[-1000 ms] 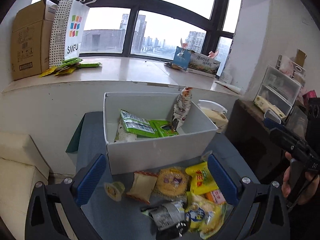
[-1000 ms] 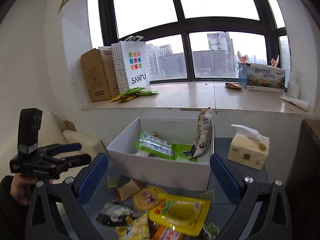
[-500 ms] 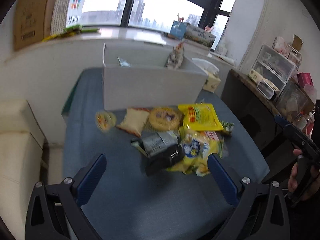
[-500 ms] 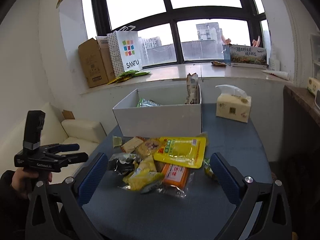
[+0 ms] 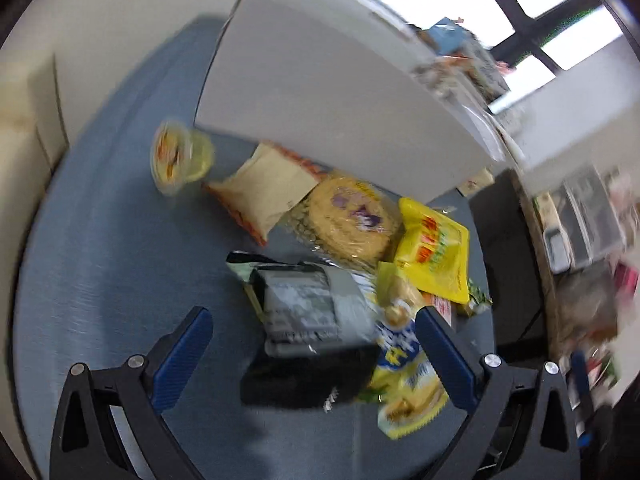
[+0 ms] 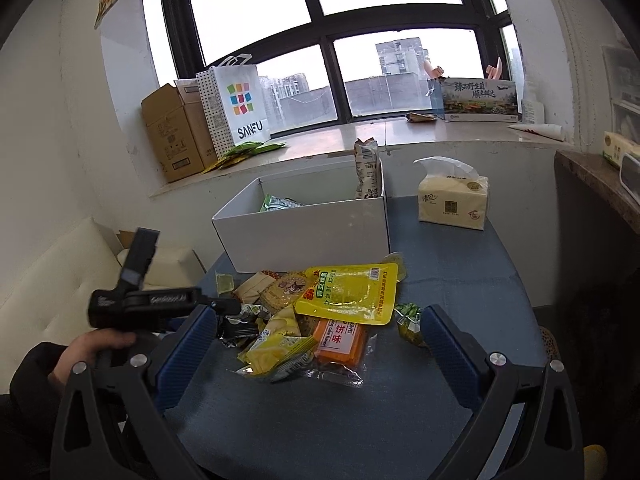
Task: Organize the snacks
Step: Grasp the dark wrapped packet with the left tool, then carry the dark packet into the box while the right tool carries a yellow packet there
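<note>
— What does the left wrist view show?

— The left gripper (image 5: pixel 312 328) hangs tilted over a heap of snack packets, its blue-padded jaws spread wide and holding nothing. Between them lies a grey-and-black packet (image 5: pixel 308 308), blurred. Beyond it sit a round yellow biscuit pack (image 5: pixel 352 220), a tan packet (image 5: pixel 264 188) and a small yellow cup (image 5: pixel 180 156) near the front wall of the white box (image 5: pixel 340 92).

— And the right side?

— The right gripper (image 6: pixel 316 336) hovers above the near edge of the blue surface (image 6: pixel 460 264), jaws likewise wide apart and empty. The heap lies in the middle of the surface, just in front of the white box (image 6: pixel 304 232): a large yellow pouch (image 6: pixel 348 292) on top, an orange packet (image 6: pixel 340 336) and a yellow wrapper (image 6: pixel 280 348) nearer the camera, a green sweet (image 6: pixel 408 316) to one side.

— Anything in the box?

— A green packet (image 6: pixel 280 202) lies inside; a tall pale packet (image 6: pixel 366 168) stands upright at its far right corner. A tissue pack (image 6: pixel 452 200) sits by the far right edge. A hand (image 6: pixel 88 352) holds the left gripper's handle at the surface's left edge.
</note>
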The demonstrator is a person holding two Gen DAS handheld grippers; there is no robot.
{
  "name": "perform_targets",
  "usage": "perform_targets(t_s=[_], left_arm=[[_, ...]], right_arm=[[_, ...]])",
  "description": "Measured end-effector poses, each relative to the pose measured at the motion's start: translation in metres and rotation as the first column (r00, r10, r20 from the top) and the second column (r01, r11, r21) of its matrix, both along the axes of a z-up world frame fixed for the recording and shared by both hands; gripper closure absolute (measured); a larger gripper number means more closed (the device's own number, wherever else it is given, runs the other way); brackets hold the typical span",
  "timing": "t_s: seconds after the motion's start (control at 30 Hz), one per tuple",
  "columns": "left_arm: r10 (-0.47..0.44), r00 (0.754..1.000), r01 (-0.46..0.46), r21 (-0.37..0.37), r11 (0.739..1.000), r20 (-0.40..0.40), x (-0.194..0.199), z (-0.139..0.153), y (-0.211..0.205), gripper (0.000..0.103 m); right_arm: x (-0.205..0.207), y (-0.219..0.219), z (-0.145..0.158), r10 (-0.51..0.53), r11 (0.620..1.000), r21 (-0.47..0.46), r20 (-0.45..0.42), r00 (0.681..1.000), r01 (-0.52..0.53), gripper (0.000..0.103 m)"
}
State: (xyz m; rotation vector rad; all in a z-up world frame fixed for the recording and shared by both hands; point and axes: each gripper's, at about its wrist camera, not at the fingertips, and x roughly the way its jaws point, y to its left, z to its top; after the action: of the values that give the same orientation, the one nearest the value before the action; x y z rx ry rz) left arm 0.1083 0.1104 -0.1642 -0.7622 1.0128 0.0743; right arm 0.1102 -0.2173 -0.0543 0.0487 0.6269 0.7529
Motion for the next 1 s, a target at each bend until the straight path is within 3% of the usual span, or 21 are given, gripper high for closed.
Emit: perform_targets(t_s=[0.1, 0.13, 0.17, 0.2, 0.23, 0.43, 0.5, 0.63, 0.8, 1.0], left_arm=[[-0.023, 1.0, 0.023, -0.012, 1.0, -0.008, 0.006, -0.009, 0.0, 0.006], [-0.021, 1.0, 0.021, -0.006, 1.0, 0.002, 0.006, -0.009, 0.0, 0.013], [-0.034, 0.999, 0.034, 0.002, 0.999, 0.016, 0.005, -0.008, -0.001, 0.03], [-0.056, 0.997, 0.057, -0.011, 0.998, 0.046, 0.004, -0.005, -0.002, 0.039], [-0.06, 0.997, 0.059, 0.009, 0.998, 0.053, 0.002, -0.003, -0.004, 0.042], [-0.118, 0.966, 0.072, 0.2, 0.977, 0.229, -0.028, 0.043, -0.017, 0.046], [-0.147, 0.948, 0.062, 0.29, 0.955, 0.284, -0.045, 0.063, -0.024, 0.046], [-0.185, 0.902, 0.027, 0.376, 0.926, 0.391, -0.075, 0.097, -0.029, 0.046], [-0.177, 0.879, 0.0, 0.373, 0.928, 0.442, -0.09, 0.115, -0.022, 0.046], [-0.172, 0.875, 0.008, 0.342, 0.94, 0.453, -0.096, 0.115, -0.019, 0.046]], right_arm=[[0.001, 0.0, -0.002, -0.003, 1.0, 0.0, -0.006, 1.0, 0.003, 0.0], [0.001, 0.0, -0.003, -0.003, 1.0, -0.002, -0.009, 1.0, 0.003, 0.0], [0.001, 0.001, -0.004, -0.006, 1.0, -0.005, -0.011, 1.0, 0.006, 0.0], [0.001, 0.001, -0.004, -0.006, 1.0, -0.008, -0.013, 1.0, 0.006, 0.0], [0.001, 0.002, -0.005, -0.004, 1.0, -0.009, -0.015, 1.0, 0.004, 0.0], [0.003, 0.004, -0.011, -0.001, 1.0, -0.024, -0.026, 1.0, 0.0, 0.0], [0.007, 0.008, -0.017, -0.005, 0.999, -0.04, -0.038, 0.999, 0.003, 0.0], [0.022, 0.019, -0.032, -0.01, 0.996, -0.091, -0.069, 0.998, 0.004, 0.0], [0.066, 0.042, -0.051, 0.011, 0.993, -0.114, -0.134, 0.991, -0.026, 0.0], [0.137, 0.071, -0.077, 0.028, 0.988, -0.141, -0.208, 0.978, -0.058, 0.0]])
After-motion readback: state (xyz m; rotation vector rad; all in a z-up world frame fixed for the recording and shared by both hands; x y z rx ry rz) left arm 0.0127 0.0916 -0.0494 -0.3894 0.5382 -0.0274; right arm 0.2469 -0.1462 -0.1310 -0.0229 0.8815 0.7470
